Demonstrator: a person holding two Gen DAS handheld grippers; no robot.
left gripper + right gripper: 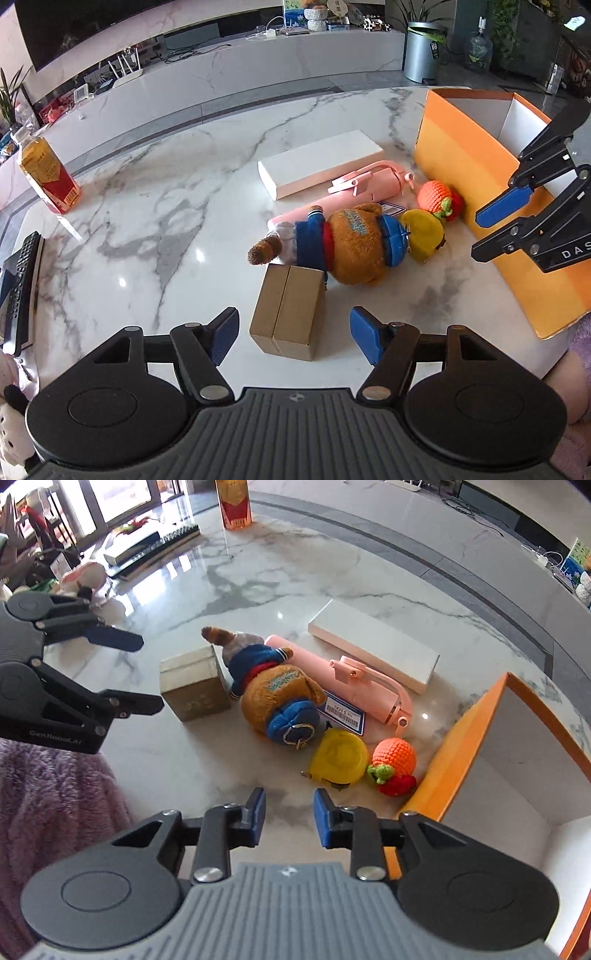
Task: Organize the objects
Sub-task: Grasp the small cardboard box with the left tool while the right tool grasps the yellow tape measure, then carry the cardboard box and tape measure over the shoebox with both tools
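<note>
With the left gripper spread wide over the cardboard box and the right gripper narrowly open and empty, a descending finger risks snagging the plush bear leaning against that box.

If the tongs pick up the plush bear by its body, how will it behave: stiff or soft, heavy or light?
The plush bear looks fuzzy and stuffed, so it will probably squash under the pads rather than slip. It likely weighs little for its bulk. Its leg sticks out loosely and may dangle, perhaps brushing the cardboard box lying against it.
</note>
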